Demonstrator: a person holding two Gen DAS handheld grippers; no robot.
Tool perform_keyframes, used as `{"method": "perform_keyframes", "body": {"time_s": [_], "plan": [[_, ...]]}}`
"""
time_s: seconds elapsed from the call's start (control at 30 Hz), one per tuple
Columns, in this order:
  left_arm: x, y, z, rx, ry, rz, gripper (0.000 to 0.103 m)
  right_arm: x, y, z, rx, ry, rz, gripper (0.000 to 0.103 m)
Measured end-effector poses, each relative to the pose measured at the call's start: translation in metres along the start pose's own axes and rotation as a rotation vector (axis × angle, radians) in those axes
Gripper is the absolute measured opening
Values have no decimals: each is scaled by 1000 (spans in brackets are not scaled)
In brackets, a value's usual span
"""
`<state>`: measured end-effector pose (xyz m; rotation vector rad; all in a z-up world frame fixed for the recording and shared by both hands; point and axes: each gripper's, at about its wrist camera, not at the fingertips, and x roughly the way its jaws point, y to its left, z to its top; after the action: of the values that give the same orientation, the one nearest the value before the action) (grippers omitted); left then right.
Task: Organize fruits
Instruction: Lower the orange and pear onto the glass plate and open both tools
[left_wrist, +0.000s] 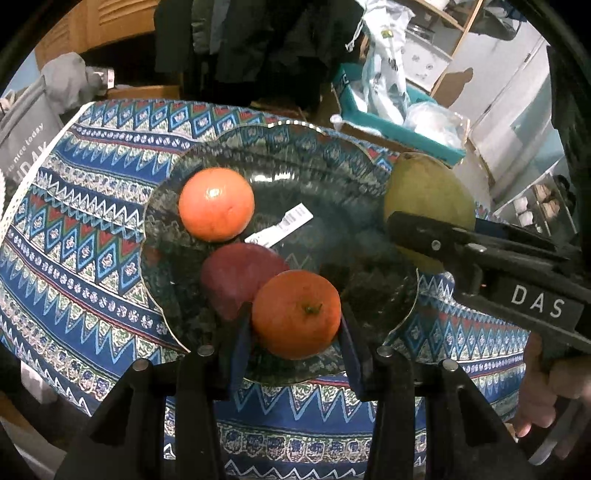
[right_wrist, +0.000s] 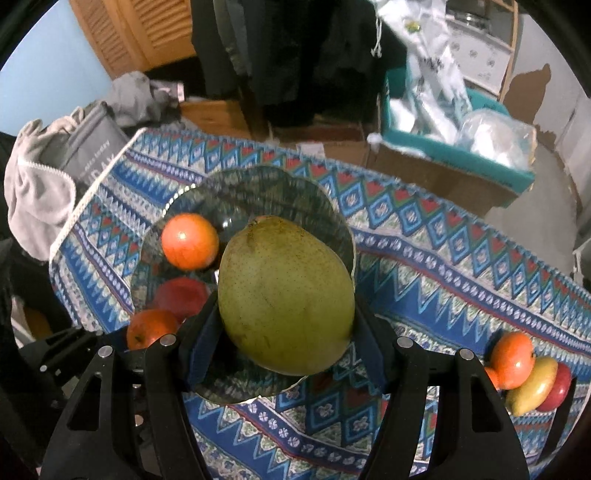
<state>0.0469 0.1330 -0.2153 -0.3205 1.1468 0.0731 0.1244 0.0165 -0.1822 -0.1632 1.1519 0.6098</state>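
Note:
A dark glass plate (left_wrist: 306, 162) (right_wrist: 266, 184) lies on the patterned cloth. On it sit an orange (left_wrist: 216, 204) (right_wrist: 190, 246) and a dark red apple (left_wrist: 236, 277) (right_wrist: 181, 295). My left gripper (left_wrist: 295, 325) is shut on a second orange (left_wrist: 295, 314) (right_wrist: 147, 328) at the plate's near edge. My right gripper (right_wrist: 284, 325) is shut on a large green mango (right_wrist: 286, 295) (left_wrist: 428, 192) and holds it above the plate's right rim.
Several loose fruits (right_wrist: 524, 373), orange, yellow and red, lie on the cloth at the far right. A teal box (left_wrist: 388, 122) with bags stands behind the table. Grey fabric and a bag (right_wrist: 55, 173) sit at the left edge.

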Motion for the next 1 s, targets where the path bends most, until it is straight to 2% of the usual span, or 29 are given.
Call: {"method": "perform_keyframes", "body": {"time_s": [0.1, 0.43, 0.57, 0.6, 0.8, 1.0], "plan": [[6, -1, -1, 8, 23, 5, 45, 7, -1, -2, -6, 20, -7, 68], [8, -5, -3, 32, 31, 19, 45, 18, -3, -3, -9, 49, -13, 68], [8, -4, -1, 28, 24, 31, 59, 23, -4, -4, 3, 67, -7, 68], [7, -3, -1, 24, 20, 33, 59, 24, -4, -4, 6, 70, -7, 68], [6, 0, 0, 6, 27, 28, 61, 7, -4, 3, 12, 7, 10, 68], [-1, -4, 0, 9, 13, 18, 62, -4, -6, 5, 23, -18, 9, 68]]}}
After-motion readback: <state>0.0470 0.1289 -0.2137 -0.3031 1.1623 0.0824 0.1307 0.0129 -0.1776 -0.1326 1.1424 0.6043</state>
